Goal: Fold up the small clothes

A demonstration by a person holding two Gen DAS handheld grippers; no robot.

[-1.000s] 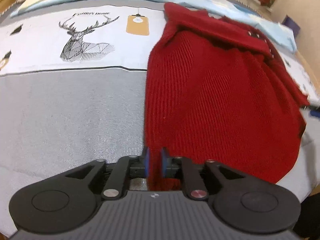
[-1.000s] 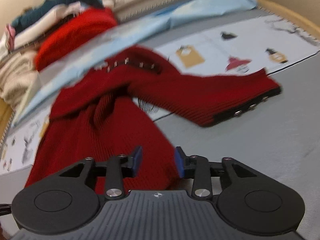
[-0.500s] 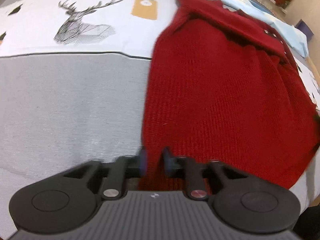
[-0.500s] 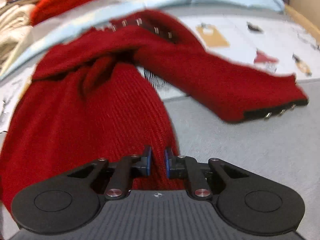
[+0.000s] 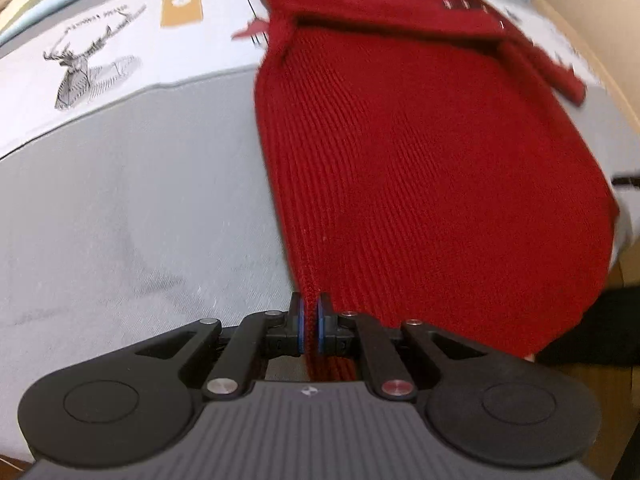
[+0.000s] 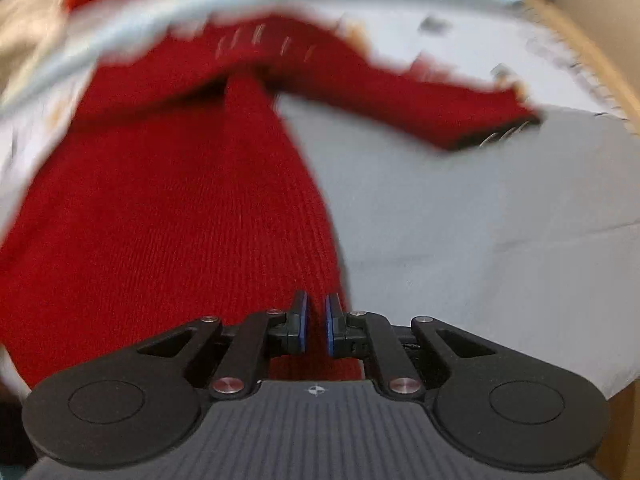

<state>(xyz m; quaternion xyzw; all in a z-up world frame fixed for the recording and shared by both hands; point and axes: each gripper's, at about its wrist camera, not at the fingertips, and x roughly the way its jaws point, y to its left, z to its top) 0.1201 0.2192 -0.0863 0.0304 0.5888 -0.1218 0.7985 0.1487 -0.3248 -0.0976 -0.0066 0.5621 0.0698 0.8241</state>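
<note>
Grey bedcover [image 5: 120, 208]: one red sweater [image 5: 420, 160], two tongs [image 5: 310, 322] gripping.

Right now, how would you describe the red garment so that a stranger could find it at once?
Look at the grey bed cover with a white printed strip along its far side. On it lies the red ribbed knitted sweater, its near hem pinched by the left gripper and the right gripper. Small metal studs at the neck and on one dark cuff set it apart from the brighter red cloth behind.
</note>
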